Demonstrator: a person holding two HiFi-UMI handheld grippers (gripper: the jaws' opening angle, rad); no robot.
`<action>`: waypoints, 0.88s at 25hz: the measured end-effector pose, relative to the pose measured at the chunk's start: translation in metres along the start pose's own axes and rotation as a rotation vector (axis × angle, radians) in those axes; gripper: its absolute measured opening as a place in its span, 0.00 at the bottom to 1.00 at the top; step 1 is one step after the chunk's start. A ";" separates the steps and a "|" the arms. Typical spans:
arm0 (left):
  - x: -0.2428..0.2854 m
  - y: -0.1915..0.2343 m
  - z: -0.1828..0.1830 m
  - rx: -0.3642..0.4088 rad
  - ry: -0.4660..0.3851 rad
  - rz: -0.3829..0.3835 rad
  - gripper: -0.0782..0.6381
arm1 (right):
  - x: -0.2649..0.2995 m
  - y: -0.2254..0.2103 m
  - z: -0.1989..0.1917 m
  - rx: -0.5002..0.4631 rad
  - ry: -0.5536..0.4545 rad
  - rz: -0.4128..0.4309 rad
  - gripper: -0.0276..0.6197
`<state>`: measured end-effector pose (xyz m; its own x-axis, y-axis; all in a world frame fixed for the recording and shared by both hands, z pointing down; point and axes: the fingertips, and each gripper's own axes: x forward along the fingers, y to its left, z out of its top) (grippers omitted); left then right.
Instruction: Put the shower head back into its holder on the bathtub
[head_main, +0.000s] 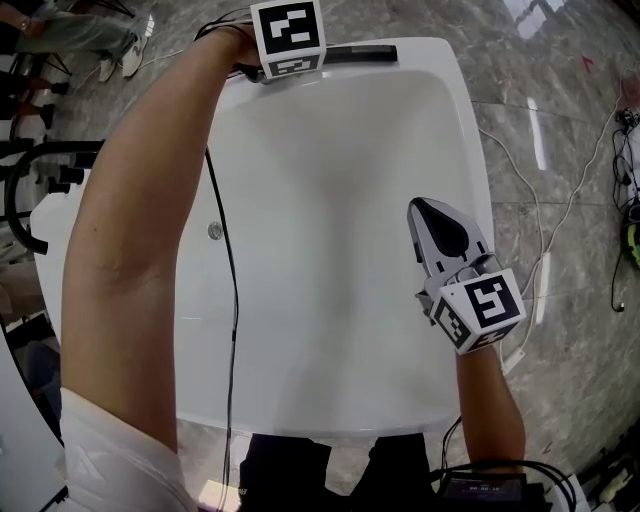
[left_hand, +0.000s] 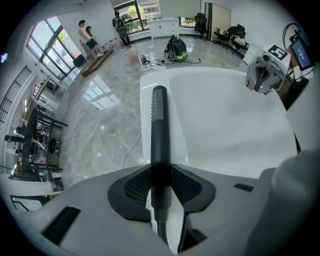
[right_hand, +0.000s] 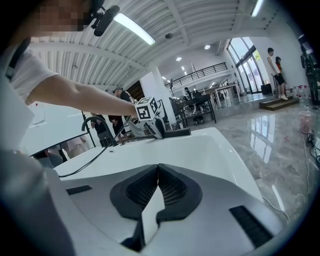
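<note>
Grip first: my left gripper (head_main: 258, 70) clamps the shower head (left_hand: 159, 125) by its handle along the far rim of the bathtub (head_main: 440, 60), so I can steer it home. My right gripper (right_hand: 159, 172) hangs closed and empty, clear of the work.

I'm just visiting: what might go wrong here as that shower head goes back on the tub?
The left tool pinches only the hose end of the slim shower head, so it might swivel or slip off the narrow bathtub rim. The metal hose below the grip may tug it sideways. The black cable draped across the tub might snag. The right tool, shut and empty, hovers apart and steadies nothing.
</note>
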<state>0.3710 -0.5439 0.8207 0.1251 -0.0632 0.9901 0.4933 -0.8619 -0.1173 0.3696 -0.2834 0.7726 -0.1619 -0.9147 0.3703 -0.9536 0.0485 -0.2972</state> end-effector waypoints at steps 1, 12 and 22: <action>0.000 0.000 0.001 0.007 -0.006 0.013 0.29 | -0.001 0.000 -0.001 0.005 0.000 -0.002 0.06; -0.038 -0.020 0.007 0.073 -0.108 0.286 0.29 | -0.035 0.022 0.018 0.000 0.001 -0.007 0.06; -0.198 -0.076 0.009 -0.058 -0.394 0.573 0.29 | -0.100 0.069 0.075 0.006 -0.029 -0.024 0.06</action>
<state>0.3164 -0.4616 0.6325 0.6605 -0.3379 0.6704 0.2109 -0.7735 -0.5977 0.3391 -0.2187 0.6494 -0.1317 -0.9269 0.3515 -0.9555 0.0242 -0.2941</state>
